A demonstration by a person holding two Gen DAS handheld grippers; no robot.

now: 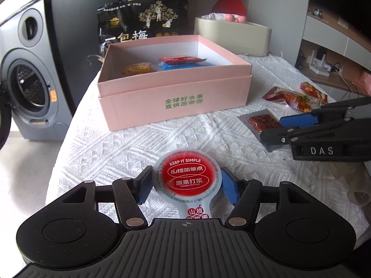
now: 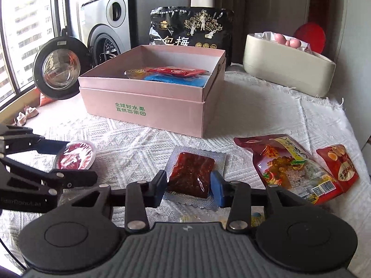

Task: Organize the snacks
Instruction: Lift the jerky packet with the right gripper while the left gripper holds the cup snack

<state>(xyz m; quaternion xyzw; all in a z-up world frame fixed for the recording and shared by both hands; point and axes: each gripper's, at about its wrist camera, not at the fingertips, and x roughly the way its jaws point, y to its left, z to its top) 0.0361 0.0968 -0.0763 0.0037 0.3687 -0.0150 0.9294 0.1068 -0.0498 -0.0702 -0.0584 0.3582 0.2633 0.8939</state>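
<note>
On the table, status by item:

Left gripper [image 1: 186, 184]: closed on the round hawthorn jelly cup [image 1: 189, 178]; both blue pads press its sides. The red lid faces the camera and the tab points back toward the gripper body. In the right wrist view the cup [image 2: 76, 154] is seen side-on at the left edge, between the fingers, just above the cloth.

Right gripper [image 2: 189, 184]: jaws narrowed onto the clear packet of dark red dried meat [image 2: 191, 176]; each blue pad touches one side of the packet's near end. The far end of the packet lies on the white tablecloth [image 2: 139, 143]. Whether the packet is lifted cannot be determined.

Pink box [image 1: 174, 88]: open-topped, on the far half of the table, well apart from both grippers. It holds a red packet [image 1: 182, 59] lying on a blue packet [image 1: 185, 66], with a yellow packet [image 1: 136, 68] beside them.

Loose snacks: a red-and-yellow pouch [image 2: 287, 166] and a smaller red pouch [image 2: 340, 164] lie side by side, touching, on the cloth right of the right gripper.

Background: a black plum bag [image 2: 191, 29] stands upright behind the box; a beige tissue holder [image 2: 287, 69] sits to the right of the box; a washing machine [image 1: 30, 69] stands left of the table.
</note>
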